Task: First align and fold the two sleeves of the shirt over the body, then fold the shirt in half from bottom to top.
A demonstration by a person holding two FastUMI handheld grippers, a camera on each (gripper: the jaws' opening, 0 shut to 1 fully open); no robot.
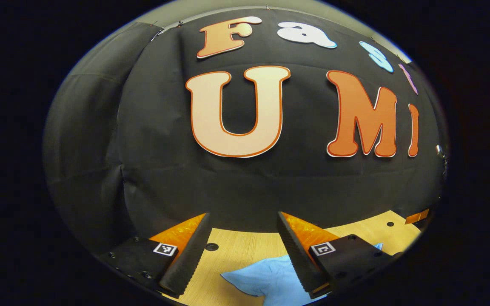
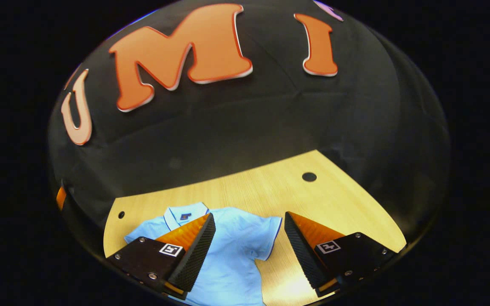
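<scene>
Shirt point(image 2: 232, 250) lay flat on the table point(image 2: 270, 191), sleeves unfolded, so step one wasn't started. Right gripper point(image 2: 249, 242) hung wide open, empty, above its right sleeve point(image 2: 268, 238); left gripper point(image 1: 243, 250) likewise over a sleeve point(image 1: 266, 278). Next, probably: drop and pinch the cuffs.

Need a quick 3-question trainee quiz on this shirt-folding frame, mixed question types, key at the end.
1. True or false: the shirt already has both sleeves folded over the body.
2. Multiple choice: the right hand-held gripper is A) shut on the collar, B) open above the shirt, C) shut on a sleeve.
3. Fill in: the shirt lies on a ____ table with round holes in it.

Key
1. False: the sleeve seen in the right gripper view lies spread out to the side.
2. B. The left hand-held gripper is open too.
3. Wooden.
</scene>
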